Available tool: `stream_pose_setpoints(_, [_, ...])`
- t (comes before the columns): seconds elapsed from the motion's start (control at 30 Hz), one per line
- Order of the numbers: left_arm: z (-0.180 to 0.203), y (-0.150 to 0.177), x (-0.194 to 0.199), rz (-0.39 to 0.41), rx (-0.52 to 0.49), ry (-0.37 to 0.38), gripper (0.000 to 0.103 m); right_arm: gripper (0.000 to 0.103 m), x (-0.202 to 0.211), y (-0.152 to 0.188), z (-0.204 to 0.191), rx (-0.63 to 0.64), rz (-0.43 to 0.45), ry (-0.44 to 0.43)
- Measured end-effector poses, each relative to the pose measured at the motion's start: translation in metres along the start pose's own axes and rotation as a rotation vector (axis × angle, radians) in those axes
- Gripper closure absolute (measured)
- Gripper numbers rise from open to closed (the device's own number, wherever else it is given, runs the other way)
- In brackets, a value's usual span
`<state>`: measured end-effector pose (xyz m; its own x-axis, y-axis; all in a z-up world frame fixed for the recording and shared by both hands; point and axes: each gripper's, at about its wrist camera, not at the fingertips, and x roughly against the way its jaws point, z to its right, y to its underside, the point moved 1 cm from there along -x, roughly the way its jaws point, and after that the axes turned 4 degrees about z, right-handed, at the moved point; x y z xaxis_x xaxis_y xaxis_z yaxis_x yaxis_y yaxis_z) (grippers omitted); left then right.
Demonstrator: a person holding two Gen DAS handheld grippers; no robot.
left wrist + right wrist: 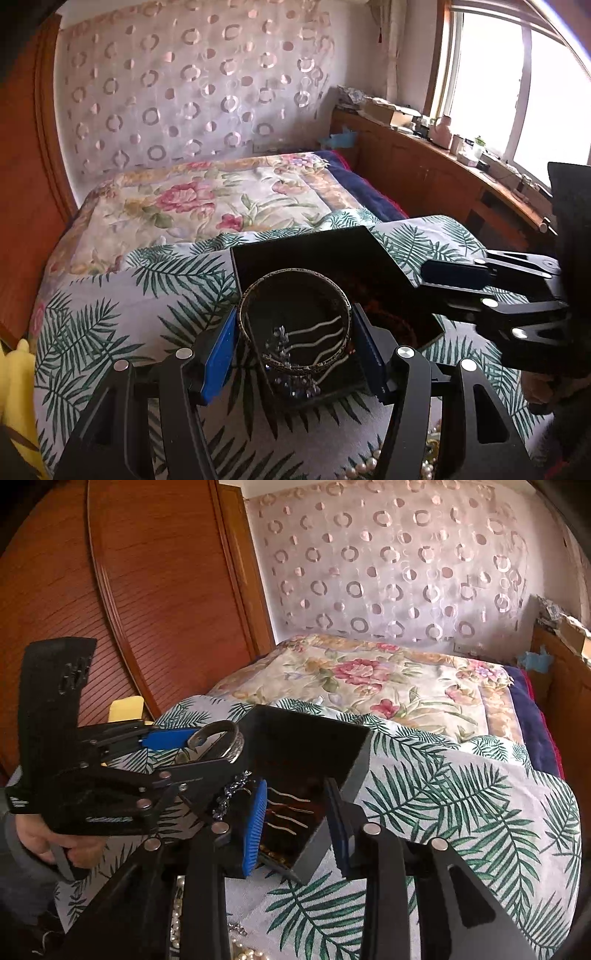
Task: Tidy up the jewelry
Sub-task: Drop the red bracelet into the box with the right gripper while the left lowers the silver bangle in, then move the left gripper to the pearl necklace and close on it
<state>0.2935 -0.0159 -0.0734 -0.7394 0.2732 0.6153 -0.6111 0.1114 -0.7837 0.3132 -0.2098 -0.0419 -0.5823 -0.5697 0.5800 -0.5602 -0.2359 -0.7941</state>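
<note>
here, largest first: we see a palm-leaf print bedspread (110, 295) bearing an open black jewelry box (314, 254). our left gripper (295, 339) pinches a round engraved silver bangle (295, 321) over the box. right gripper (299, 812) stands spread, empty, straddling the box's near wall. risk: a slack pinch drops the bangle outside. engraving unreadable.

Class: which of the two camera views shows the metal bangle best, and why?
The left wrist view: the bangle appears as a nearly full ring, held between the left gripper fingers above the black jewelry box. The right wrist view shows it edge-on and partly hidden.
</note>
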Motion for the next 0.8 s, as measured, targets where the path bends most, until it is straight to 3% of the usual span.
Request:
stream_pose_setpoints(0.47, [-0.002,-0.015,-0.026,-0.02,-0.02,-0.037,0.045,0.067,0.022,0.022,0.015,-0.015,-0.01,0.072])
stream_pose_setpoints(0.8, [0.003,-0.005,-0.002,0.006,-0.025,-0.022,0.038,0.067,0.038,0.041,-0.002,0.001,-0.026,0.08])
